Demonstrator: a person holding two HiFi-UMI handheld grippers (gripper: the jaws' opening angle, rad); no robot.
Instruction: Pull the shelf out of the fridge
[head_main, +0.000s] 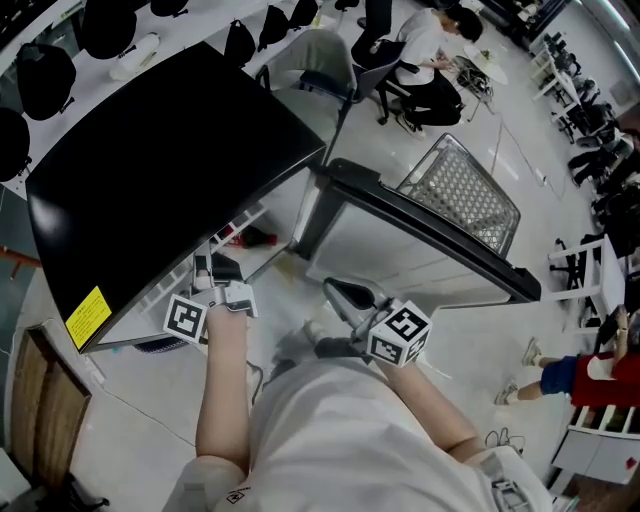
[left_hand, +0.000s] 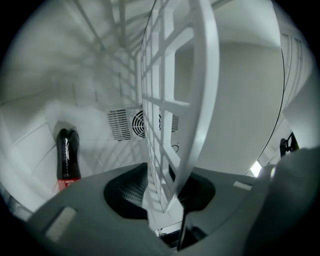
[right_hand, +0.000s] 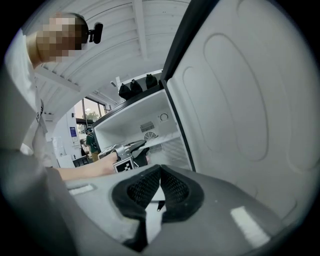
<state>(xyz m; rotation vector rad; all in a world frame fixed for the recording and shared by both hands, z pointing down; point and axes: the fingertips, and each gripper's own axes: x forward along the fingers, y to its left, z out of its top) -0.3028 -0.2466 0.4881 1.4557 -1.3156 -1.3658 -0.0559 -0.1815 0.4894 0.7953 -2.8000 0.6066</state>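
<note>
The black fridge (head_main: 150, 170) stands open, its door (head_main: 420, 240) swung to the right. My left gripper (head_main: 215, 268) reaches into the cabinet at the front of the white wire shelf (head_main: 238, 222). In the left gripper view the shelf (left_hand: 170, 100) shows edge-on, and its front bar runs down between the dark pads (left_hand: 127, 192) of my left gripper (left_hand: 165, 192), which close on it. My right gripper (head_main: 335, 290) hangs in front of the door, shut with nothing in it. In the right gripper view its pads (right_hand: 145, 187) meet, and the shelf (right_hand: 165, 137) and left gripper (right_hand: 131, 150) show beyond.
A dark cola bottle (left_hand: 67, 155) stands inside the fridge at the left, next to the rear fan vent (left_hand: 132, 122). The inner door panel (right_hand: 240, 100) fills the right side. A wire shopping cart (head_main: 465, 190) stands behind the door. A wooden chair (head_main: 40, 400) is at the lower left.
</note>
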